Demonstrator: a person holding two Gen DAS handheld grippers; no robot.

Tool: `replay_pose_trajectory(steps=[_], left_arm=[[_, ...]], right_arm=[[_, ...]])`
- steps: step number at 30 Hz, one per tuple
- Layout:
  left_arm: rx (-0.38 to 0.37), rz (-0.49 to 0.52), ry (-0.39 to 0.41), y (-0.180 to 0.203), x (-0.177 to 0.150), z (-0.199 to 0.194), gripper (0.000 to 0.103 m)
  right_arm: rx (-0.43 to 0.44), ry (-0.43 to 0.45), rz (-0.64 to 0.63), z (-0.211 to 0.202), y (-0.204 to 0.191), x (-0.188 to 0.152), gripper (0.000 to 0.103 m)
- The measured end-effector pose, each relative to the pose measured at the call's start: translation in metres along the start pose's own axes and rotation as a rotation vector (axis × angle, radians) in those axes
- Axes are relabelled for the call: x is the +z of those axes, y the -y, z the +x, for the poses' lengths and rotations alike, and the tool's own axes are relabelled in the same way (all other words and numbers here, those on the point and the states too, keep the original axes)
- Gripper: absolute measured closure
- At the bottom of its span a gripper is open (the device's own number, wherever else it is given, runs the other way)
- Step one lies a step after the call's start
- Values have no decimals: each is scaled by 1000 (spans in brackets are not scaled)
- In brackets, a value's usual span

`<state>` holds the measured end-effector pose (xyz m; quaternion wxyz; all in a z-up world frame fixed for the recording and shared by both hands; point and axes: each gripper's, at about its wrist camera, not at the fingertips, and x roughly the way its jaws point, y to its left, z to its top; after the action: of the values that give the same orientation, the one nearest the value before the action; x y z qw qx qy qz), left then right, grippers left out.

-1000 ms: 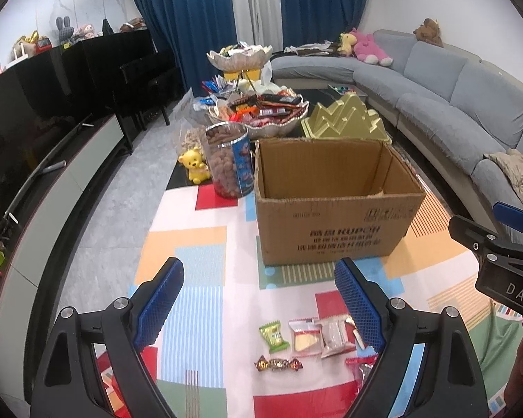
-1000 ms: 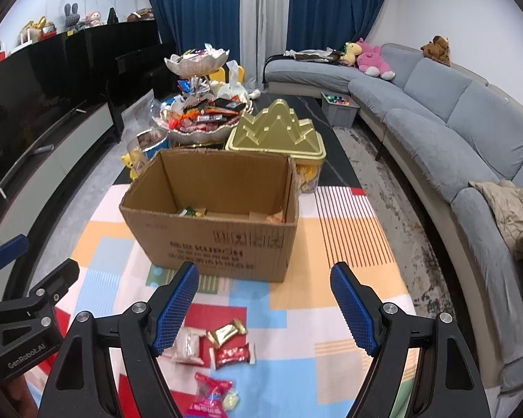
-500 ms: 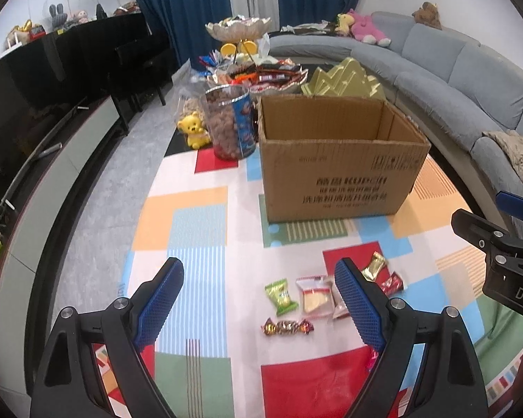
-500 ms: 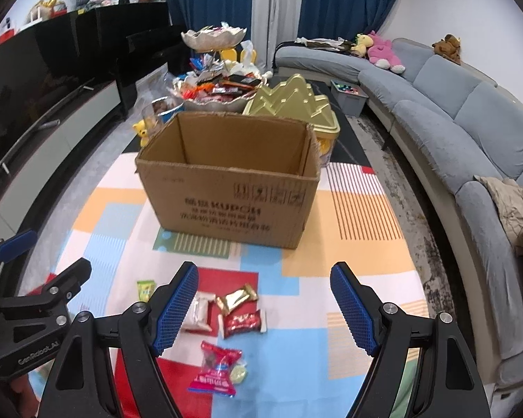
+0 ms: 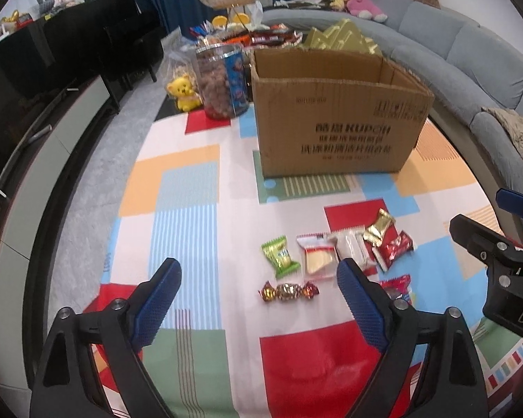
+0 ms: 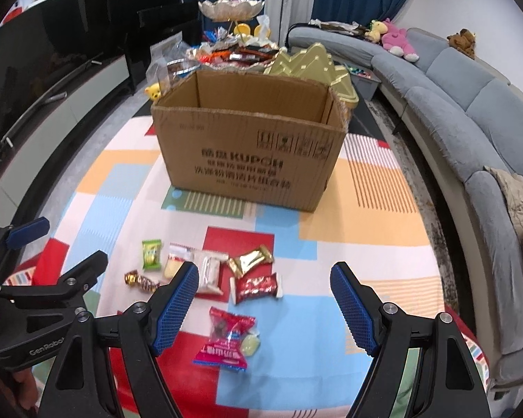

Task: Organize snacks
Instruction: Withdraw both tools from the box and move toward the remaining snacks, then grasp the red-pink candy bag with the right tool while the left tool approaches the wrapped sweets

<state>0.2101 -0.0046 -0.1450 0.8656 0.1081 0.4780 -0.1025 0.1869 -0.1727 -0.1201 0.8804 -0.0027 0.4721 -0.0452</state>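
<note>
An open brown cardboard box (image 6: 251, 146) stands on the colourful patchwork play mat (image 6: 366, 209), with a clear plastic jar of brown snacks (image 5: 221, 82) and a small yellow bear figure (image 5: 184, 92) at its far left and a gold ridged lid (image 6: 310, 61) behind it. Near the box lie scattered wrapped snacks: a green candy packet (image 5: 280, 254), a gold wrapper (image 6: 251, 259), a red wrapper (image 6: 256, 287) and a pink packet (image 6: 228, 339). The left gripper (image 5: 258, 299) is opening wide, nothing between its jaws; the right gripper (image 6: 263, 306) hangs spread above the snacks, empty.
</note>
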Motion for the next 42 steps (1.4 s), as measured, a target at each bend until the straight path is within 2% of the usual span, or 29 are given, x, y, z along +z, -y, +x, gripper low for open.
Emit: replay_pose_trajectory(steps=[18, 35, 37, 42], left_arm=[[-4, 63, -180, 13, -17, 56, 10], [-39, 4, -261, 7, -25, 93, 11], [-37, 4, -265, 6, -26, 96, 11], [-34, -2, -275, 4, -28, 104, 15]], right_arm=[[63, -244, 23, 53, -6, -27, 24], [93, -351, 4, 90, -20, -42, 25], [98, -360, 6, 93, -22, -43, 31], [110, -385, 6, 103, -27, -48, 38]])
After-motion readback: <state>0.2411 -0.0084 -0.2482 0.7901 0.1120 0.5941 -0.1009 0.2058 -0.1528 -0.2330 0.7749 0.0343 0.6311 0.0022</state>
